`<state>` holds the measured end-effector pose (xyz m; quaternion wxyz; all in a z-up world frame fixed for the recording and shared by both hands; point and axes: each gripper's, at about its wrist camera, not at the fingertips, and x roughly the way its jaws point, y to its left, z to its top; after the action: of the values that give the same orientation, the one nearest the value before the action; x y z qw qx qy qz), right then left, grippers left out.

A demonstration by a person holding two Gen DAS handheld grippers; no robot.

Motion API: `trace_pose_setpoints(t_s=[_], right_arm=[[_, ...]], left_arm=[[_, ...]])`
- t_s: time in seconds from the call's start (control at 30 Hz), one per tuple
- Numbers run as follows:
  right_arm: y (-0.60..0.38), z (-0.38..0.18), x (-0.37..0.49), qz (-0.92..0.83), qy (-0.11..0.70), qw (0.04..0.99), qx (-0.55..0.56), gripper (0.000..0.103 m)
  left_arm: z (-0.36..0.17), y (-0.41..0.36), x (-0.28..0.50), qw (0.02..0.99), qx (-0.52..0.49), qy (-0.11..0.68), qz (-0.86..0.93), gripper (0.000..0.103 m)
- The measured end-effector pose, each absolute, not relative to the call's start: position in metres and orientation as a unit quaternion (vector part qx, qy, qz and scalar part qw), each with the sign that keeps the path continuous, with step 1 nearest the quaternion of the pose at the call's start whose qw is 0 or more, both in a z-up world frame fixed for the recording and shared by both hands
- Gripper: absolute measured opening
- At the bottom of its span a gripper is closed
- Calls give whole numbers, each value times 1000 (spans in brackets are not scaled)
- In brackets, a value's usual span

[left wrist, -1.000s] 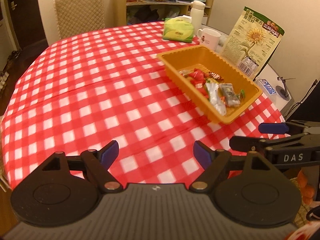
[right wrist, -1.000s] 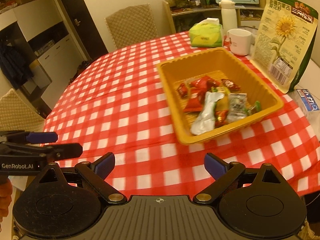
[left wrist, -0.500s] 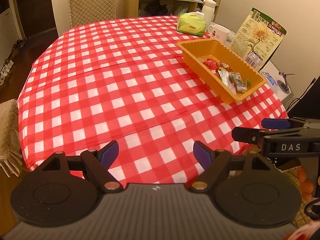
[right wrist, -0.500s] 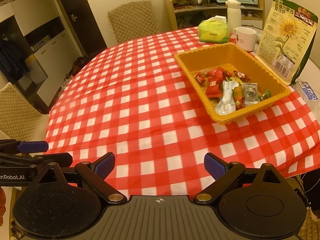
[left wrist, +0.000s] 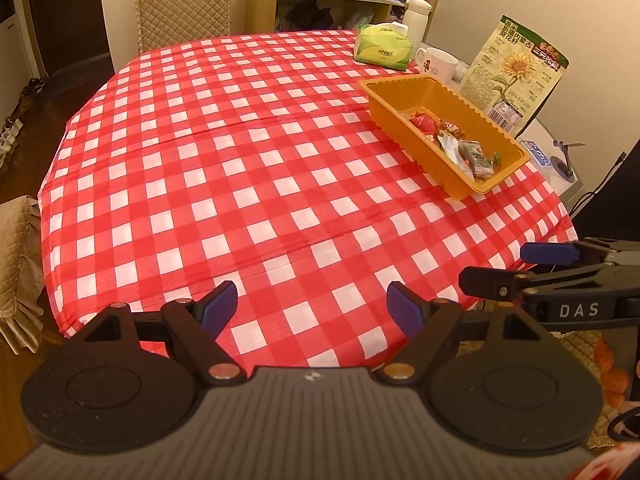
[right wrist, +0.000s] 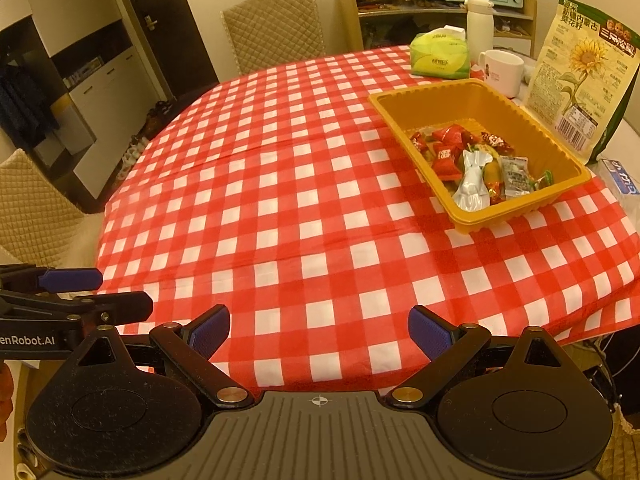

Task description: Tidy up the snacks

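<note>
An orange tray (left wrist: 384, 98) (right wrist: 532, 208) sits at the right side of the red checked table (left wrist: 240, 168) (right wrist: 288, 208). Several wrapped snacks (left wrist: 460, 144) (right wrist: 472, 164) lie in its near half. My left gripper (left wrist: 313, 305) is open and empty, held above the table's near edge. My right gripper (right wrist: 319, 330) is open and empty, also at the near edge. Each gripper shows from the side in the other's view: the right one (left wrist: 560, 280) and the left one (right wrist: 76, 296).
A sunflower-seed bag (left wrist: 516, 76) (right wrist: 584, 76) stands behind the tray. A white mug (left wrist: 438, 62) (right wrist: 502, 70), a green tissue pack (left wrist: 382, 48) (right wrist: 440, 58) and a white flask (left wrist: 416, 16) stand at the back. Quilted chairs (left wrist: 182, 0) (right wrist: 32, 208) surround the table.
Both grippers have pulled back and up from the tray toward the table's near edge, so the tray looks smaller and farther. Both stay open and empty.
</note>
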<state>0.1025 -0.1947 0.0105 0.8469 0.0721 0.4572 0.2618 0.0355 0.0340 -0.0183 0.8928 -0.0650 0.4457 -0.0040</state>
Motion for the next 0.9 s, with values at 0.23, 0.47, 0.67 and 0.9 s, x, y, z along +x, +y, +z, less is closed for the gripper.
trace_pose_setpoints(t_s=[0.23, 0.47, 0.67, 0.9], right_arm=[[-194, 12, 102, 261, 456, 848, 71, 95], [-194, 13, 101, 261, 455, 849, 68, 95], [-195, 14, 101, 261, 454, 849, 68, 95], [-195, 13, 101, 261, 454, 849, 68, 95]], left_arm=[[-17, 35, 35, 894, -66, 444, -6, 80], [-15, 33, 34, 895, -66, 441, -8, 80], [-15, 33, 34, 895, -66, 441, -9, 80], [-14, 32, 34, 895, -66, 441, -8, 80]])
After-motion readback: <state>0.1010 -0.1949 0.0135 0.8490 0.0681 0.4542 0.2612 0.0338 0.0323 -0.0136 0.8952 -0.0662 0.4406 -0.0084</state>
